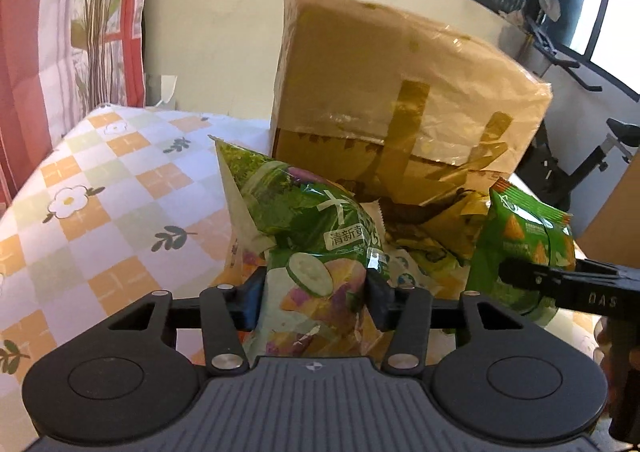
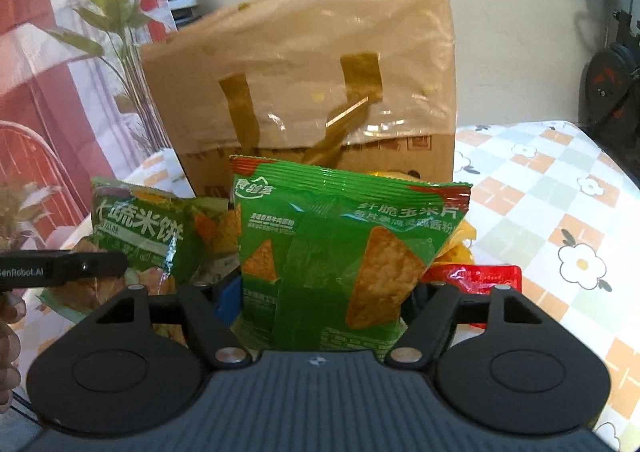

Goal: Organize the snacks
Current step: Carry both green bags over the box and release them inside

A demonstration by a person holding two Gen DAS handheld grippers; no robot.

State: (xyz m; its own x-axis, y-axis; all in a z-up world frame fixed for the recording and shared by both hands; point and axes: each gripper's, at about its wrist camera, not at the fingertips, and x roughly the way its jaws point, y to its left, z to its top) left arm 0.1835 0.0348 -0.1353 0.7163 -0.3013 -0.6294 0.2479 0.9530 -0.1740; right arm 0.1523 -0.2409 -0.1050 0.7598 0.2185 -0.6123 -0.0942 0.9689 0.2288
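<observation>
Closest to me, my left gripper (image 1: 316,298) had its jaws pinched partway shut on the cucumber rice-cracker bag (image 1: 308,252), pads pressing its crinkled sides. My right gripper (image 2: 320,300) stood wider, both pads against the green corn-chip bag (image 2: 340,252), which filled the gap. Both bags rose just in front of the taped cardboard box (image 1: 400,91), above other wrappers heaped at its foot on the checked tablecloth (image 1: 100,211); a red packet (image 2: 480,278) lay just right of the chip bag. Slick, air-filled film worried me: a loose squeeze could let either bag slide free, and a hard one could crush the chips.
</observation>
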